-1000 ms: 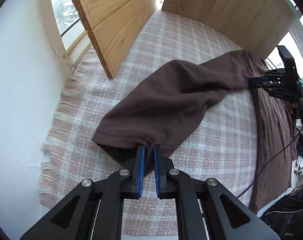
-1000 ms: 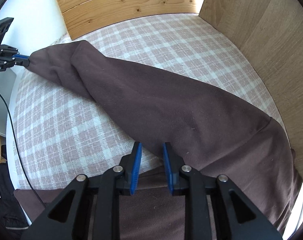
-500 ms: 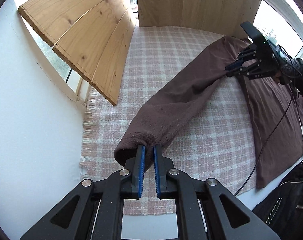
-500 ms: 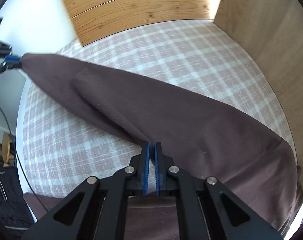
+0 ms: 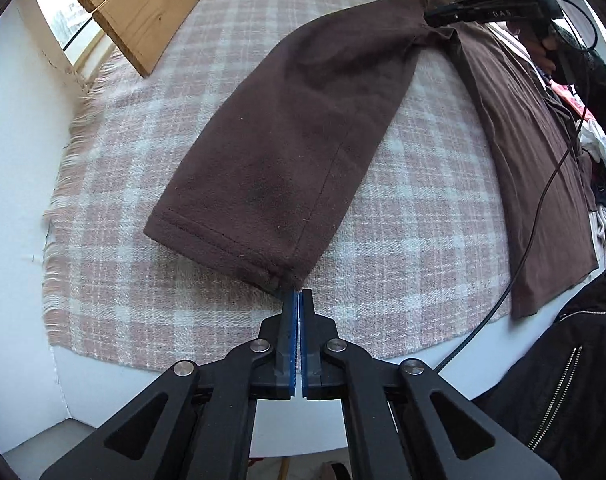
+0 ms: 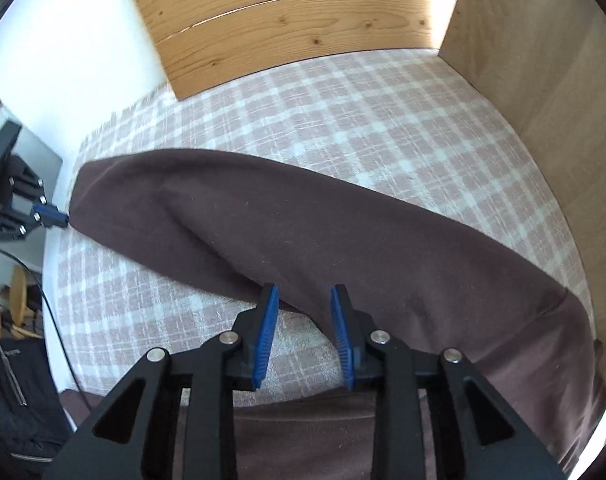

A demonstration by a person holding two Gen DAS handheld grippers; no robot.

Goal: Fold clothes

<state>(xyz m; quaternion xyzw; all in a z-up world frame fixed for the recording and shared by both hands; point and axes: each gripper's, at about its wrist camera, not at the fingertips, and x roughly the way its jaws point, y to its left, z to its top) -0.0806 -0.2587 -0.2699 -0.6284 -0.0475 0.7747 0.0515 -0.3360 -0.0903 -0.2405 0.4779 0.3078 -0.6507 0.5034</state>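
1 brown garment [image 5: 303,128]; 1 plaid blanket [image 5: 415,216]; 2 grippers, left [image 5: 297,296] and right [image 6: 303,300]; 2 wood panels [image 6: 303,28]; 1 black jacket [image 5: 563,380]; 1 cable [image 5: 539,208].

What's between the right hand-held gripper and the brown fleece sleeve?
Nothing visible. The right hand-held gripper has its jaws opening right at the near edge of the brown fleece sleeve; only bare pink-and-white checked blanket lies below the pads. The left hand-held gripper is shut at the sleeve's cuff.
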